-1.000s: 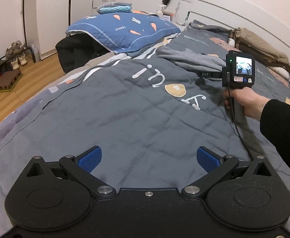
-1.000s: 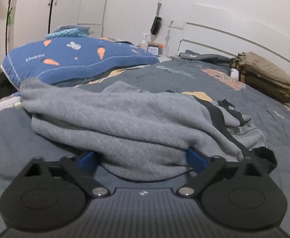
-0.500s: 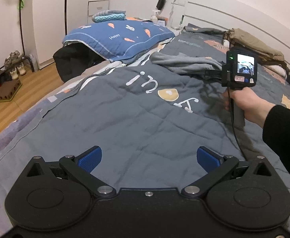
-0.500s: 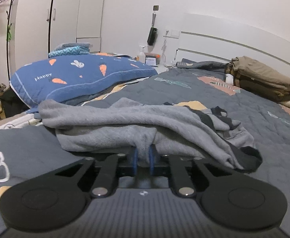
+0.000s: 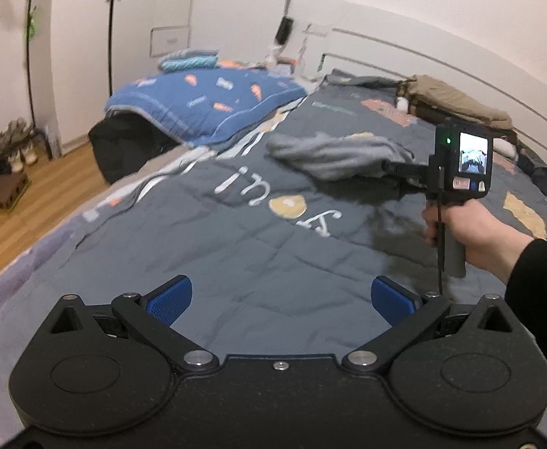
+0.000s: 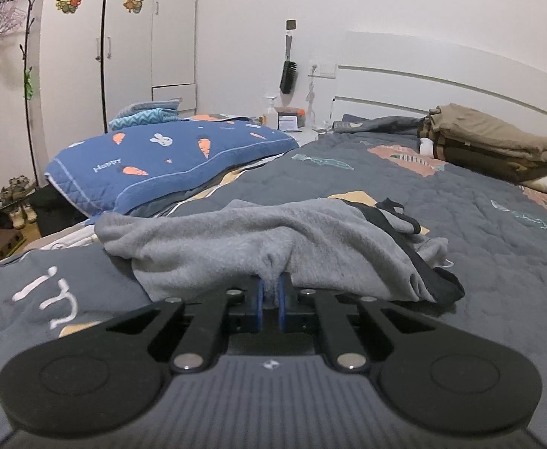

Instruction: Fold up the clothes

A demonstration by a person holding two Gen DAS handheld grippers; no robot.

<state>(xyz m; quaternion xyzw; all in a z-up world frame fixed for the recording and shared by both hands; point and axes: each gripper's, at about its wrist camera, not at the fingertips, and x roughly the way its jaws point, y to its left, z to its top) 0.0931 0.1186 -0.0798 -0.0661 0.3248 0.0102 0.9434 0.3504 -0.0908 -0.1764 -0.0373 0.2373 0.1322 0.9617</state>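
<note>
A crumpled grey fleece garment (image 6: 273,235) with black trim lies in a heap on the dark grey quilt (image 6: 479,232). My right gripper (image 6: 269,293) is shut on the garment's near edge, a pinch of grey cloth showing between its blue pads. From the left wrist view the same garment (image 5: 333,153) lies far ahead, with the right gripper's body (image 5: 460,166) and the hand holding it to the right of the heap. My left gripper (image 5: 281,299) hovers open over bare quilt (image 5: 236,247), nothing between its blue pads.
A blue carrot-print pillow (image 6: 168,161) lies left of the garment. Folded khaki and brown clothes (image 6: 494,142) are stacked at the headboard. A nightstand with bottles (image 6: 284,116) stands behind. The bed's left edge drops to wood floor (image 5: 37,202) with shoes.
The right gripper closed from wide open onto the garment's near edge, then pulled it back and up. The left gripper rose a little and stayed open.
</note>
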